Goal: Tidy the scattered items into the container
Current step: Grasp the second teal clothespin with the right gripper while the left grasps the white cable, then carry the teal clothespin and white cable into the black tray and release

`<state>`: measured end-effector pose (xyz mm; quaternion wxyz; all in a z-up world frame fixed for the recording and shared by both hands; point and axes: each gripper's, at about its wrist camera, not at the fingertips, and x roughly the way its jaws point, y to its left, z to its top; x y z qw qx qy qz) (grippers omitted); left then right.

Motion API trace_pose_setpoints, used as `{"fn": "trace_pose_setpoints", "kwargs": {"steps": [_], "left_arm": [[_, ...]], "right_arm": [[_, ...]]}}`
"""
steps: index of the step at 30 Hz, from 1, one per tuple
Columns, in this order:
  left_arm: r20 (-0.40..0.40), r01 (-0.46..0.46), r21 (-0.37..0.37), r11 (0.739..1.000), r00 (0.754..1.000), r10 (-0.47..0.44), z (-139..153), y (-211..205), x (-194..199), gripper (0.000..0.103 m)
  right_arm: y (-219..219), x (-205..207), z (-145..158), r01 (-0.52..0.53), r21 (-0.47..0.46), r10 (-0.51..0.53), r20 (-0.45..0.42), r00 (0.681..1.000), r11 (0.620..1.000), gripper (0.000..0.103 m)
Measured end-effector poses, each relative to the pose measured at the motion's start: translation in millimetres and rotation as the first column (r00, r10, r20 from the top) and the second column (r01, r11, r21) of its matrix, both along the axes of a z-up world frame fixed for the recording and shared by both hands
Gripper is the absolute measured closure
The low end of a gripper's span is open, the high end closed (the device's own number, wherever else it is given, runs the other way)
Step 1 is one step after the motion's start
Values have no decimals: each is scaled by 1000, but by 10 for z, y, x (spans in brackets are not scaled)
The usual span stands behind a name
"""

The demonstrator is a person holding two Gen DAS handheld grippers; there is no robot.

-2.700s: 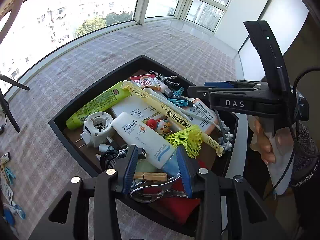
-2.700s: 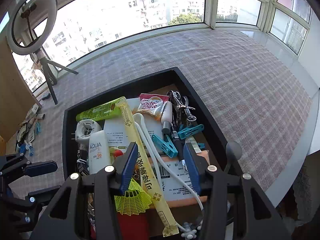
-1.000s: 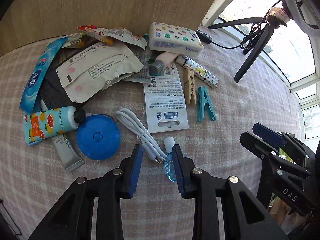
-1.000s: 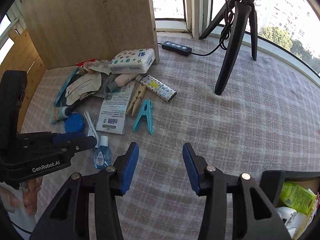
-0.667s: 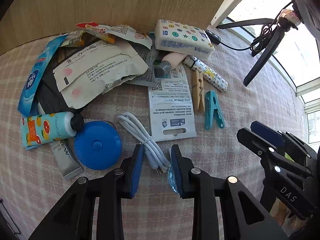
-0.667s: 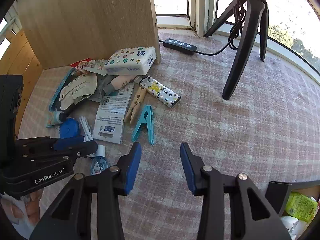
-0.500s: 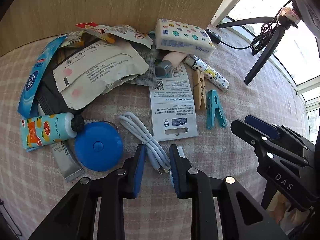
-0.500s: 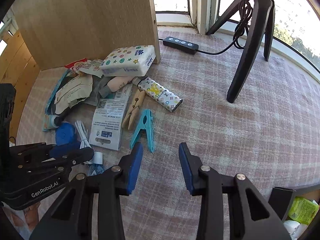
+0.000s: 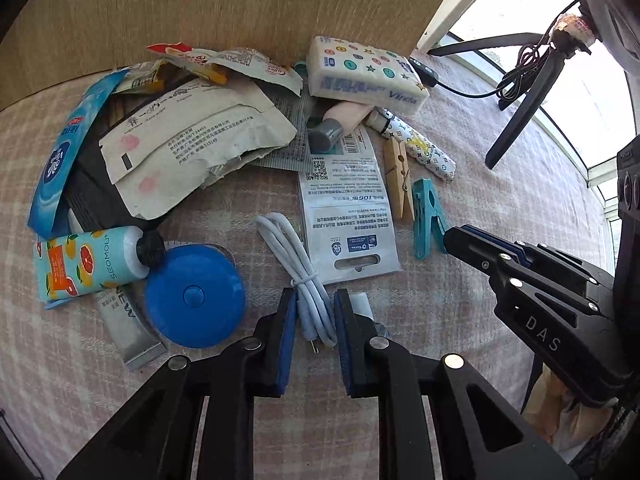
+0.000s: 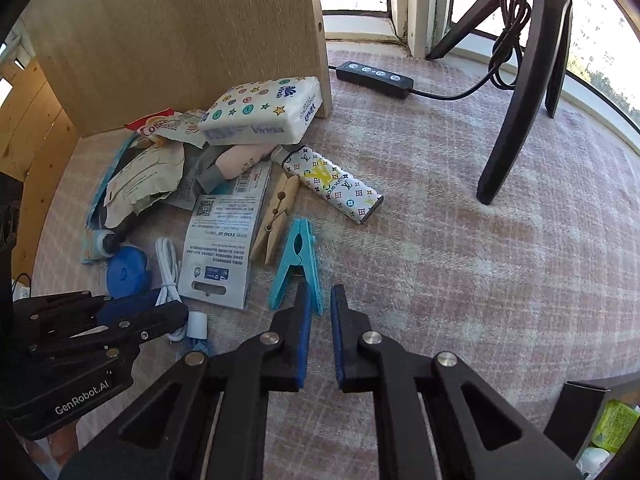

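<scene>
My left tongs [image 9: 315, 312] straddle the near end of the coiled white cable [image 9: 298, 270] on the checked cloth, narrowly parted but not yet pinching it, so I'd grip this light, floppy bundle by its tie band.

Both hand-held grippers left the tray for the clutter; the left hand-held gripper [image 9: 315, 312] narrowed around the cable [image 9: 298, 268], the right hand-held gripper [image 10: 320, 304] narrowed by the peg [image 10: 297, 258].

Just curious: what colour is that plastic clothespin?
Teal clothespin, clearest in the right wrist view.
</scene>
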<state>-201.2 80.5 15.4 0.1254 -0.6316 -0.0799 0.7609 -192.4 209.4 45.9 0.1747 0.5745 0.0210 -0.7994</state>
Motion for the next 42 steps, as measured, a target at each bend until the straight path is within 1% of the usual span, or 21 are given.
{"fn": "trace_pose_setpoints", "kwargs": {"steps": [2,4,5,8,10,12,21,25,29,32,34,38,42], "left_arm": [[-1,3,4,1000,1000,-3,3,-15,24,86],[0,2,6,1000,1000,-2,12,-27,26,87],[1,3,10,1000,1000,-3,18,-56,57,87],[-3,11,11,1000,1000,-11,20,-129,121,87],[-6,11,10,1000,1000,-11,26,-148,132,87],[-5,11,11,1000,1000,-11,30,-162,139,87],[-10,18,12,1000,1000,-17,59,-232,193,87],[-19,19,19,1000,1000,-19,109,-282,236,87],[-37,26,20,999,999,-25,191,-230,276,87],[-49,27,30,999,998,-26,286,-233,305,87],[-59,29,38,999,998,-26,329,-125,255,87],[-83,48,59,997,996,-43,504,-97,339,87],[-115,95,87,992,990,-85,705,106,420,87]], "right_arm": [[6,37,-26,-3,-8,3,10,1000,1000,97],[8,70,-93,-12,5,12,23,1000,1000,99],[23,90,-83,-7,0,7,5,1000,1000,99],[83,93,-87,13,-27,-12,16,1000,1000,100],[94,85,-83,9,-31,-9,10,1000,999,100],[77,82,-53,-7,-37,7,-13,1000,999,100],[-41,19,-54,-37,5,37,-32,999,999,100],[-32,75,17,-32,-13,32,-49,998,999,100],[35,152,135,-17,-40,14,-70,997,999,100],[115,256,264,-2,-72,-5,-95,995,997,100],[132,526,335,8,-81,-18,-115,993,997,100],[416,779,464,28,-94,-41,-139,989,995,100],[701,943,588,84,-111,-102,-165,981,990,100]]}}
